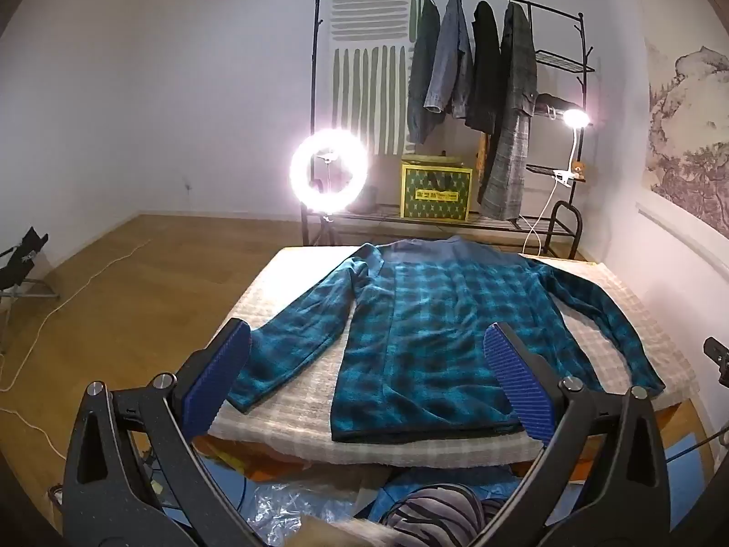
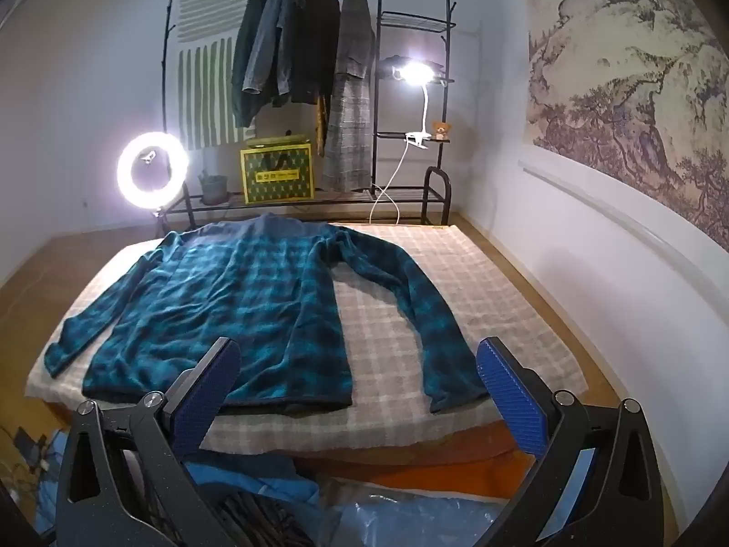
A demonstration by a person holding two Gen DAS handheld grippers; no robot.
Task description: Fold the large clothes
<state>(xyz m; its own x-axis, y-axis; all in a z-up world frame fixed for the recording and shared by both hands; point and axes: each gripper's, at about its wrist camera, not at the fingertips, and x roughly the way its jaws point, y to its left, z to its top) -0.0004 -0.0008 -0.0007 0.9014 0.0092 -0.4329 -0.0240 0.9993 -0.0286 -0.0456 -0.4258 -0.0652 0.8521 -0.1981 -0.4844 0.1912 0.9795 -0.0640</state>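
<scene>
Lying flat, shirt (image 1: 423,337); only right wrist shows potted plant (image 2: 214,188).

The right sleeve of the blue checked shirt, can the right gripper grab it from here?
Probably yes. The right gripper is open, and the right sleeve lies flat on the checked cloth just ahead, with nothing over it.

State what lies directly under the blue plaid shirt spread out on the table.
Under the blue plaid shirt lies a beige checked cloth, showing around its body and sleeves. The cloth covers the table top; only an orange-brown front edge shows.
</scene>
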